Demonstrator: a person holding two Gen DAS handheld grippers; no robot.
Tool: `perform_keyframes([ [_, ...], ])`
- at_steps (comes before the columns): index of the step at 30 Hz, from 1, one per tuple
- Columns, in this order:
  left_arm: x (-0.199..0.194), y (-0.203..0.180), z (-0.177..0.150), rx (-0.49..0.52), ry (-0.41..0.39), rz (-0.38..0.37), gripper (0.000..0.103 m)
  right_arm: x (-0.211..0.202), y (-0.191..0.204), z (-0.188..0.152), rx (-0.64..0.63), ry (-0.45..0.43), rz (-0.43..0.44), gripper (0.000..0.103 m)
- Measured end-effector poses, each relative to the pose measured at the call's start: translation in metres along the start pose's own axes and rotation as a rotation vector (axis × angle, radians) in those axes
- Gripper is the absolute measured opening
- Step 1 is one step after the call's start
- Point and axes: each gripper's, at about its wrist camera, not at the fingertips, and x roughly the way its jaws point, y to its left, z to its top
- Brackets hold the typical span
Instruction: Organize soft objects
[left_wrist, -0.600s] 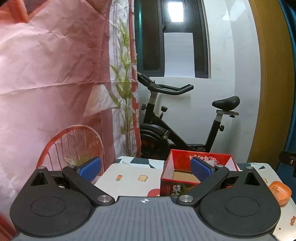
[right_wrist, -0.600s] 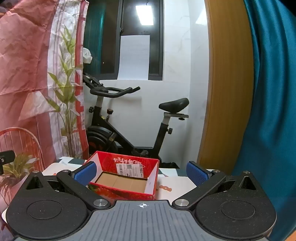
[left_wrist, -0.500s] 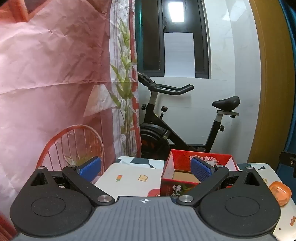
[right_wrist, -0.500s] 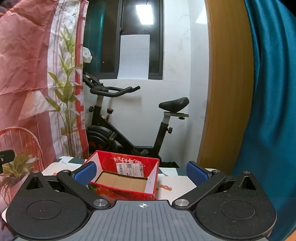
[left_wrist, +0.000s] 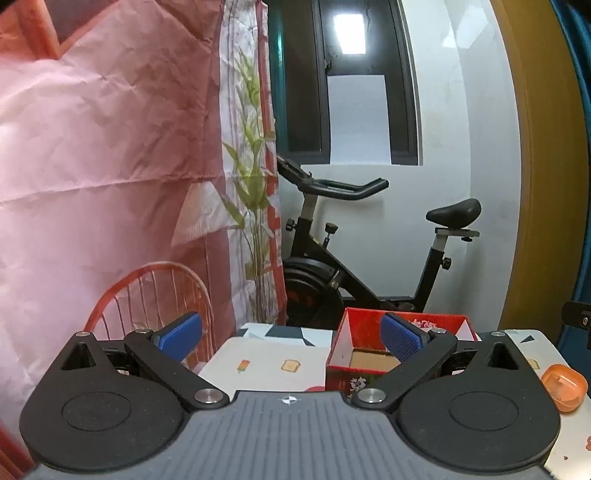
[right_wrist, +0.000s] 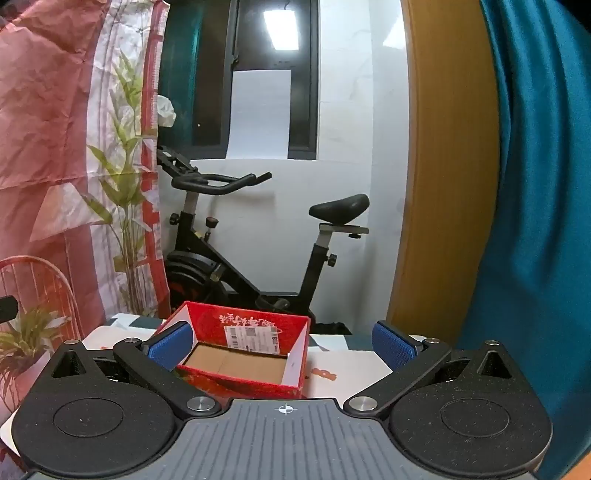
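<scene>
A red cardboard box (right_wrist: 243, 350) with an open top and a bare brown floor stands on the white patterned table (right_wrist: 351, 363). In the left wrist view the same red box (left_wrist: 364, 363) sits to the right of centre. My left gripper (left_wrist: 290, 334) is open, its blue pads wide apart with nothing between them. My right gripper (right_wrist: 282, 341) is open too, hanging just in front of the box. An orange soft object (left_wrist: 563, 387) lies on the table at the right edge of the left wrist view. The near table is hidden behind both gripper bodies.
A black exercise bike (right_wrist: 258, 258) stands behind the table against the white wall. A pink curtain (left_wrist: 92, 184) hangs at the left, a red wire chair (left_wrist: 155, 295) beside the table, a teal curtain (right_wrist: 535, 184) at the right.
</scene>
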Motion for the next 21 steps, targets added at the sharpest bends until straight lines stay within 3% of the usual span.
perform_keyframes([
  [21,-0.0025,-0.0016,-0.0015,0.001,-0.006,-0.008,0.103,0.0003,-0.0013,0.0023,-0.002,-0.007,-0.004,0.103],
])
